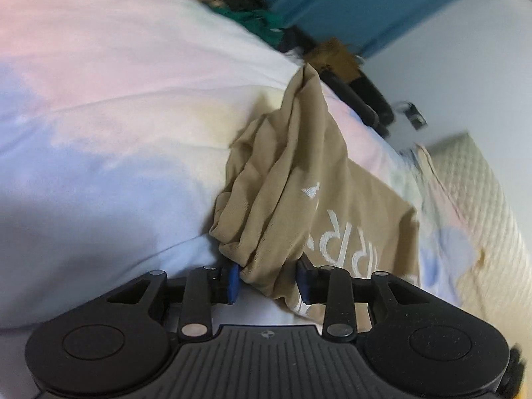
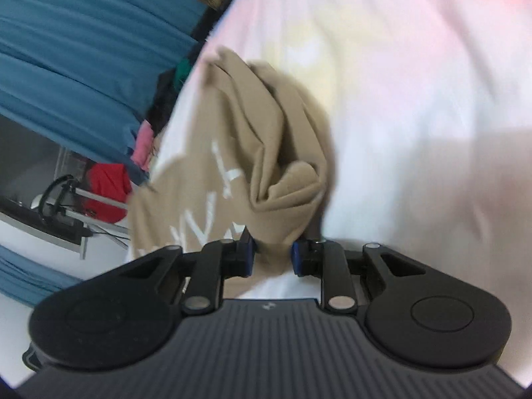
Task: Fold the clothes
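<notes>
Bunching up between the blue pads of the left hand-held gripper (image 1: 268,282) is a tan shirt (image 1: 292,183) with white lettering. The jaws sit partly apart with the fabric stuffed into the gap, touching the left pad, but whether they're actually pinching it is hard to call. Same deal on the other side: the right hand-held gripper (image 2: 272,256) has a fold of that shirt (image 2: 252,139) between narrowly spaced pads, and it looks clamped. The shirt itself lies crumpled on a pastel tie-dye bedspread (image 1: 116,99), all pinks, blues and yellow. Farther back along the bed edge there's a messy pile of clothes (image 1: 262,20), green and dark stuff, with a teal curtain (image 2: 83,50) behind. Pretty blurry overall.
</notes>
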A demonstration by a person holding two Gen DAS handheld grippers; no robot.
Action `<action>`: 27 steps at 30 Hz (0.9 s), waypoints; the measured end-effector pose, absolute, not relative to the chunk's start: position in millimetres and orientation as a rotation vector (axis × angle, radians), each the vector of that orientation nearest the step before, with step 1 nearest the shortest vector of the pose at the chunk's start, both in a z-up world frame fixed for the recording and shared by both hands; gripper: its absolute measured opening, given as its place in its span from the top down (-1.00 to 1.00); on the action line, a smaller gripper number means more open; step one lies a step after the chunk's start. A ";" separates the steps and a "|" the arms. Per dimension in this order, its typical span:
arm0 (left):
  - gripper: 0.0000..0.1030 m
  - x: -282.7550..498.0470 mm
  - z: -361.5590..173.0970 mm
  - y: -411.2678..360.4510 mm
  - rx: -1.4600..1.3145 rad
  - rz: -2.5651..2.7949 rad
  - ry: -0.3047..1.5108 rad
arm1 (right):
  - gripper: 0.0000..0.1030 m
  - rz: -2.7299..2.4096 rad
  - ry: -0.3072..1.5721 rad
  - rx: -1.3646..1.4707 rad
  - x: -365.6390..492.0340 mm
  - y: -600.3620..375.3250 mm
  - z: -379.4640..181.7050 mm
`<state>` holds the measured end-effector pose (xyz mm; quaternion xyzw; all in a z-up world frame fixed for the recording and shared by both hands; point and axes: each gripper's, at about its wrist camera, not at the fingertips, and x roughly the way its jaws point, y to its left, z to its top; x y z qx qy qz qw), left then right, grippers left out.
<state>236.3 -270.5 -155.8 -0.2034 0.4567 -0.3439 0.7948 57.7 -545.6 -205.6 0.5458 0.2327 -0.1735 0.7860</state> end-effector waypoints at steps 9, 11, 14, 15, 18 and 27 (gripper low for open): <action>-0.58 180.1 -74.1 -264.6 -0.215 -0.694 0.938 | 0.51 -0.392 0.649 1.093 37.8 -527.8 -119.2; -0.62 161.1 -44.4 -261.9 -0.180 -0.705 0.907 | 0.50 -0.368 0.639 1.043 29.1 -521.1 -92.0; -0.91 129.7 2.5 -263.6 -0.120 -0.705 0.833 | -0.03 -0.344 0.577 0.947 5.0 -508.8 -49.6; -0.96 116.0 19.1 -259.5 -0.103 -0.700 0.796 | -0.50 -0.340 0.550 0.914 -3.4 -505.1 -36.2; -0.99 78.9 65.1 -251.6 -0.054 -0.723 0.700 | -0.75 -0.325 0.481 0.817 -30.2 -495.1 2.6; -0.99 -25.4 147.3 -215.9 0.013 -0.727 0.461 | -0.75 -0.292 0.339 0.558 -114.4 -454.7 71.2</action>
